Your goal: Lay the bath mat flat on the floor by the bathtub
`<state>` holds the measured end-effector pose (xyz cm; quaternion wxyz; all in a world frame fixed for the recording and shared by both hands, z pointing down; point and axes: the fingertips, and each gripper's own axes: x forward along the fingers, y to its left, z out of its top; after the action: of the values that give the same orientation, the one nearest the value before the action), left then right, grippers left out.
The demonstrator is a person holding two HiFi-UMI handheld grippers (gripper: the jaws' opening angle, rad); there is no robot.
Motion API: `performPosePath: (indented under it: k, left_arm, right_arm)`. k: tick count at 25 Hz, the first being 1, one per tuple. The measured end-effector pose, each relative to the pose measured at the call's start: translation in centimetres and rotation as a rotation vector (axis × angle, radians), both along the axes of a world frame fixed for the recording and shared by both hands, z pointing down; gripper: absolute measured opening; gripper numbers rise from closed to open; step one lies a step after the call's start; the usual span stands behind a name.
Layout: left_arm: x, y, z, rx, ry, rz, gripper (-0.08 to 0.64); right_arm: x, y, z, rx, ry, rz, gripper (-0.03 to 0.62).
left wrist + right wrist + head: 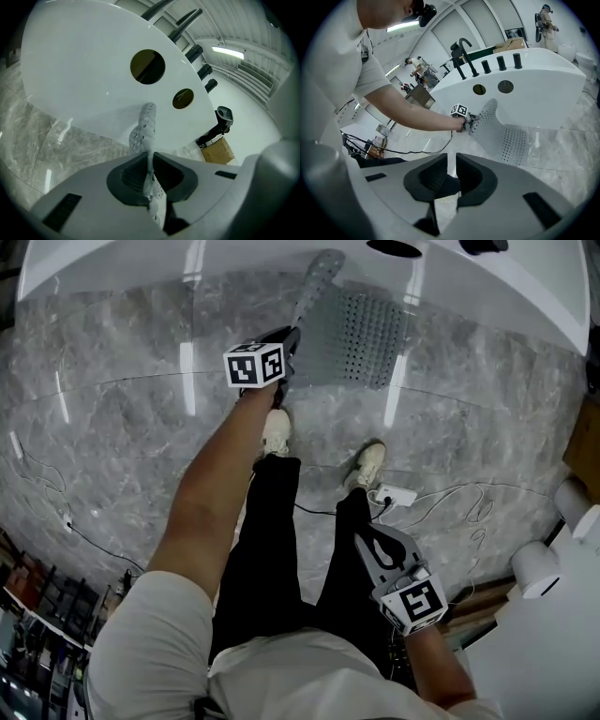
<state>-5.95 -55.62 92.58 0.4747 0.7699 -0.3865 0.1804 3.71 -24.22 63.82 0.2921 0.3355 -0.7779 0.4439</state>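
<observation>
The grey perforated bath mat [361,334] lies partly on the marble floor against the white bathtub [234,263]. Its left edge is lifted and runs up toward the tub wall. My left gripper [287,354], at the end of an outstretched arm, is shut on that raised edge. In the left gripper view the mat's edge [146,125] stands thin and upright between the closed jaws of the left gripper [150,161]. My right gripper [364,534] hangs back beside the person's right leg, shut with nothing in it. The right gripper view shows its jaws [452,164] pointing toward the mat [508,138].
The person's two shoes [276,432] [368,463] stand just behind the mat. A white power strip [396,494] with cables lies on the floor to the right. White fixtures [539,563] crowd the right edge. Black taps [464,51] rise from the tub rim.
</observation>
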Motion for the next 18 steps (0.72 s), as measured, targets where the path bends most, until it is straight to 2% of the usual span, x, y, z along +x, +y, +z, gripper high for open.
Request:
performPosePath:
  k: [6,12,13,18]
  left_arm:
    - [-4.2,-0.3,1.2,-0.007,-0.043,-0.011,0.051]
    - [-10.7,-0.2,3.1,-0.04,-0.214,-0.035,0.084]
    - [-11.9,-0.1,3.1,-0.039,-0.236,-0.048,0.054]
    - [-15.9,0.6,0.6,-0.02,-0.271,-0.06,0.044]
  right_arm:
    - [-3.6,0.1,0.1,-0.018,0.001,-0.025,0.064]
    - [-6.4,-0.4,0.1,-0.008,0.011,-0.046,0.064]
    - [-6.7,-0.4,0.0,-0.002,0.014,-0.05,0.064]
    - [-8.0,-0.4,-1.1,0.026,0.022,-0.048,0.063]
